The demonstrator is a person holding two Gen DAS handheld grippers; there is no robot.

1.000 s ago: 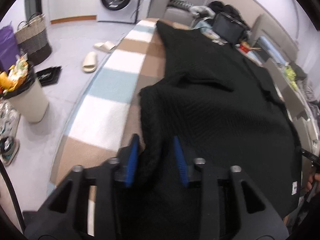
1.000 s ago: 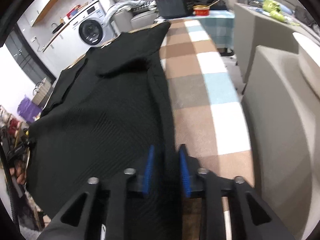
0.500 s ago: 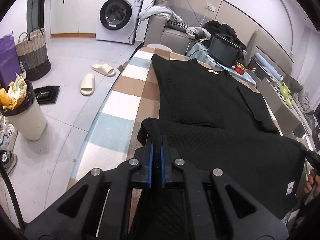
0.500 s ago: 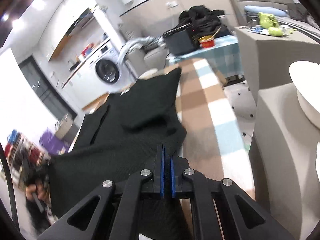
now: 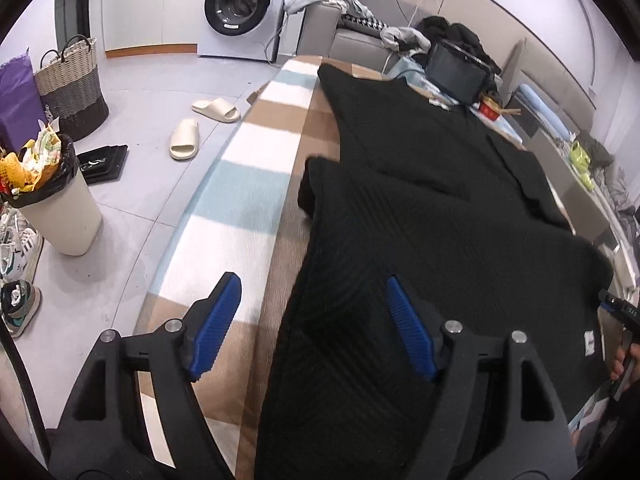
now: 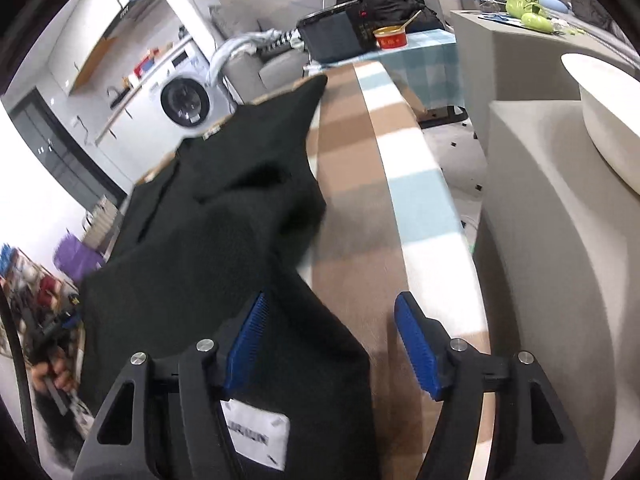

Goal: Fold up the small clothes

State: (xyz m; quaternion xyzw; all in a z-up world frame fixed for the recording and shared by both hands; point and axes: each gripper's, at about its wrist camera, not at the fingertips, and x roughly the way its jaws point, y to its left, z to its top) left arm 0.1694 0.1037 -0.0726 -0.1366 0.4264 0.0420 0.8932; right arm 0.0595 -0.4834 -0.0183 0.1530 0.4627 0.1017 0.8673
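While the black ribbed-knit garment (image 5: 460, 240) lies spread along the checked brown, white and pale-blue blanket (image 5: 248, 196) that covers the long table, its near part is folded over the rest and its near edge hangs toward the cameras. The left gripper (image 5: 312, 324) has its blue-padded jaws opening; the garment's edge lies between them, just beside the right pad, and neither pad presses on it. The right gripper (image 6: 332, 340) is opening too: the cloth hangs against its left pad without being pinched, and bare blanket shows between the fingers. A white rectangular label (image 6: 256, 436) on the garment sits low in the right wrist view. On the floor to the left stand a cream waste bin (image 5: 60, 208) and two cream slippers (image 5: 200, 128).
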